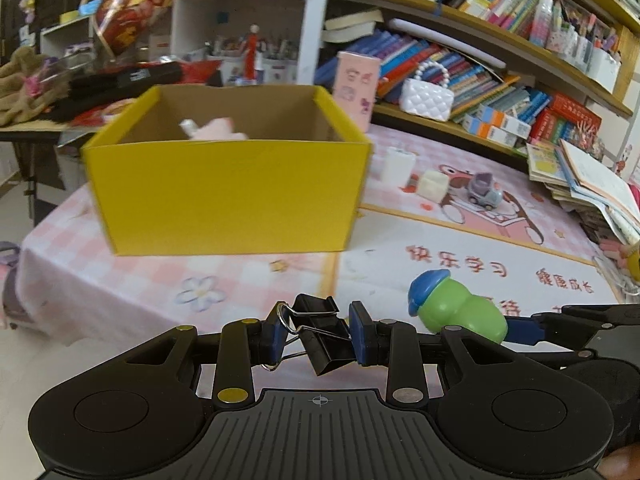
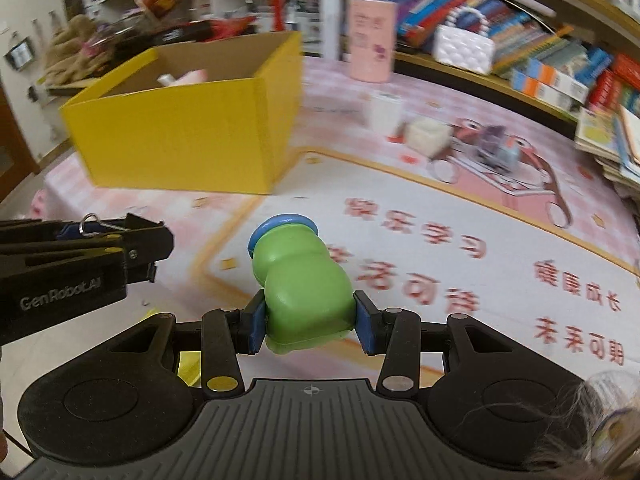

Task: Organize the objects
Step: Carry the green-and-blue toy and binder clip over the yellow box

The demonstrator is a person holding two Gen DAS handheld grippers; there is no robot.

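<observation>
1. The yellow cardboard box [image 1: 232,196] stands ahead of both tools and a little to the left of them, open at the top, on the pink checked cloth of the bench [image 1: 120,280]. In my judgement the coming move turns on this: each load has to clear the near rim before it can drop inside.
2. The left tool [image 1: 318,334] is clamped tight on a black binder clip [image 1: 320,332], which sits tilted between the blue pads with its wire loops [image 1: 286,318] sticking out to the left.
3. The right tool [image 2: 308,322] is closed partway on a green toy figure with a blue cap [image 2: 300,280]; the pads press on its wide base, and its long axis points forward, cap leading, toward the box.
4. The left tool looks nearer to the box: the near wall fills its view almost squarely, while the right wrist view shows a corner of the box further left.
5. Something pink and white [image 1: 216,128] already lies inside, at the back; the front of the box floor is hidden.
6. Free room: bare cloth lies between tools and box. A white cup [image 1: 396,164], a pale cube [image 1: 434,186] and a small toy car [image 1: 484,190] stand to the right of the box, well apart from the likely path.
7. Risk: the 2 tools ride close together, so they could knock each other over the opening.
</observation>
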